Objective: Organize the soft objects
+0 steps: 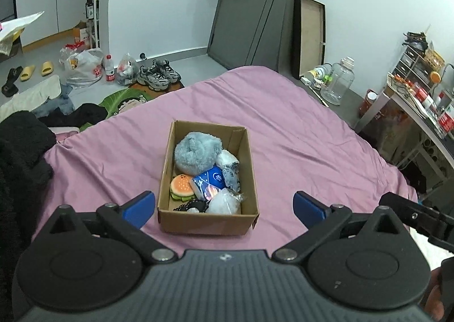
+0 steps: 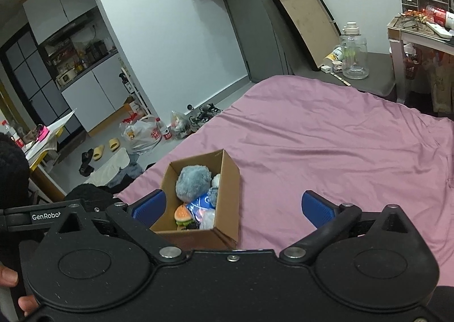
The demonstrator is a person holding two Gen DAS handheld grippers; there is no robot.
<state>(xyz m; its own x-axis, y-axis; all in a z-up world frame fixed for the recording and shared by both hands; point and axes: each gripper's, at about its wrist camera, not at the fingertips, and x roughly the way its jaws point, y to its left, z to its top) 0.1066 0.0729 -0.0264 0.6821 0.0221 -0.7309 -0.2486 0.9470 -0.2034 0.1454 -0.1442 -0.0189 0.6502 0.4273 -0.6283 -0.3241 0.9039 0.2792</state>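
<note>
A brown cardboard box [image 1: 167,168] [image 2: 227,180] sits on the pink bedsheet [image 1: 298,134] [image 2: 326,146]. Inside lie a fluffy grey-blue plush [image 1: 194,153] [image 2: 193,183], a burger toy [image 1: 182,186] [image 2: 183,215], a blue packet [image 1: 208,181] [image 2: 200,204], a white fluffy piece [image 1: 222,202] and a black item [image 1: 193,205]. My left gripper [image 1: 224,207] is open just in front of the box's near wall, holding nothing. My right gripper [image 2: 232,208] is open too, with the box between its blue fingers [image 2: 149,207] and leaning toward the left one.
Black clothing [image 1: 20,151] lies at the bed's left edge. The floor beyond holds shoes [image 1: 159,75], bags [image 1: 82,63], a bottle and slippers. A glass jar [image 1: 337,80] and a cluttered desk [image 1: 420,100] stand to the right. A grey door [image 1: 255,10] is behind.
</note>
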